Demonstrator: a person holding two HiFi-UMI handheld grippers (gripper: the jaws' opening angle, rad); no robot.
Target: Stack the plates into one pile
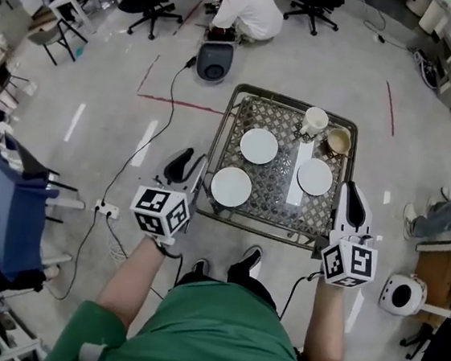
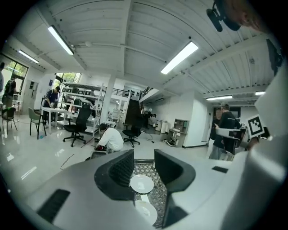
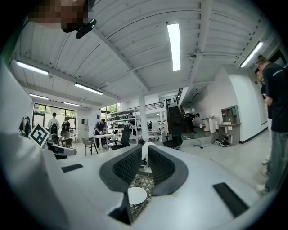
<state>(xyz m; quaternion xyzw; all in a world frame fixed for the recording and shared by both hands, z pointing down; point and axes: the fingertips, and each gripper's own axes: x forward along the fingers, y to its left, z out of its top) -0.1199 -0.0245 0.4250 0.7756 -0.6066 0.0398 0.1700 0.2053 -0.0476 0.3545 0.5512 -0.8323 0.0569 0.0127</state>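
Observation:
Three white plates lie apart on a small table (image 1: 330, 220) with a patterned top: a far plate (image 1: 259, 145), a near-left plate (image 1: 231, 186) and a right plate (image 1: 315, 176). My left gripper (image 1: 190, 168) hovers at the table's left edge beside the near-left plate, open and empty. In the left gripper view that gripper (image 2: 143, 158) frames the far plate (image 2: 141, 183), with the near-left plate (image 2: 145, 212) below it. My right gripper (image 1: 351, 190) is at the table's right edge. Its jaws (image 3: 144, 155) stand narrowly apart with nothing between them, and a plate (image 3: 136, 196) shows below.
A white cup (image 1: 315, 121), a tan bowl (image 1: 338, 141) and a white strip (image 1: 299, 172) share the table. A person (image 1: 247, 8) crouches beyond it by a grey device (image 1: 215, 61). A cable and power strip (image 1: 107, 211) lie at left, and a white round device (image 1: 401, 294) at right.

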